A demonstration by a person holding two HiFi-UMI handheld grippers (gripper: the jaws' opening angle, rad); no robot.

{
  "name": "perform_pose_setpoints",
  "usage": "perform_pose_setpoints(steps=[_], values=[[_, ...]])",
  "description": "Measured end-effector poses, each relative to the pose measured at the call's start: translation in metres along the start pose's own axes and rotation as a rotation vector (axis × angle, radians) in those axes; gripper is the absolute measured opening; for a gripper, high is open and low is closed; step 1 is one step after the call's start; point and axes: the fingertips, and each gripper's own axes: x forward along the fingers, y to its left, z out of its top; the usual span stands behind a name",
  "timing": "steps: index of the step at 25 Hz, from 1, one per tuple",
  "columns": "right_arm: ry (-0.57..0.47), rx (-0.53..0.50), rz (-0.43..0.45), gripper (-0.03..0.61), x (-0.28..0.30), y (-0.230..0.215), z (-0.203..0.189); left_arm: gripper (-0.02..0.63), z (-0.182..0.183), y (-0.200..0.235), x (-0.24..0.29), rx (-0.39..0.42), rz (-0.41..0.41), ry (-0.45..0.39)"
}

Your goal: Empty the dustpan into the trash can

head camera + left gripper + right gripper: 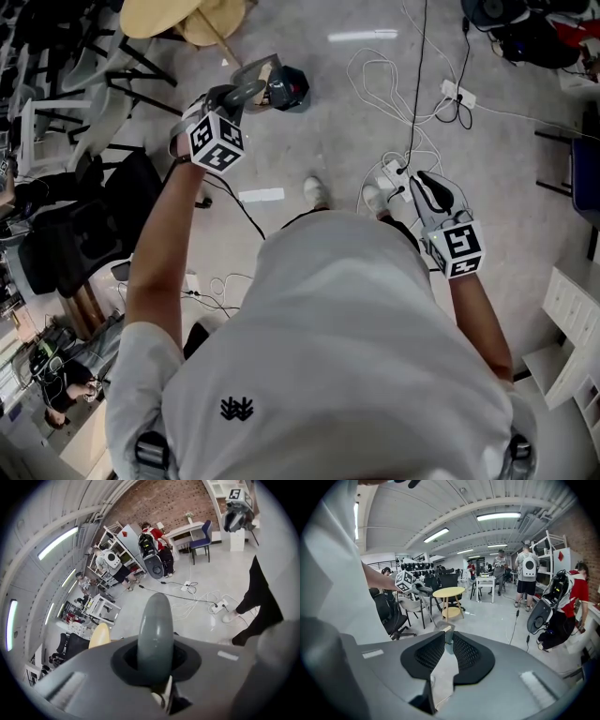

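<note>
Left gripper [234, 96]: raised ahead of the person on the left; 2 jaws clenched on the dustpan handle [154, 632], a smooth grey rounded grip that fills the gap between them.
Dustpan [251, 75]: at the lower end of a long thin shaft below the left gripper; just beside a dark round container [289, 89], probably the trash can; whether the pan is over its rim cannot be told.
Right gripper [427, 187]: low at the person's right side, well apart from the dustpan; 2 jaws almost together with nothing between them.
Handling: likely light, stiff plastic; the long shaft would let the pan swing; the smooth handle may twist in the pads when tipped.
Hold: the handle top, as now; a 2nd hold lower on the shaft would steady the tilt.
Floor: loose cables [394, 84] near the feet; a likely trip risk.
</note>
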Motion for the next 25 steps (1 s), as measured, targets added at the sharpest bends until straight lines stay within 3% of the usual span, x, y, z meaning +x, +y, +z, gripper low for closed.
perform_pose_setpoints(steps=[25], values=[[0.009, 0.002, -0.010, 0.057, -0.016, -0.021, -0.011, 0.089, 0.019, -0.041, 0.021, 0.256, 0.024, 0.044]])
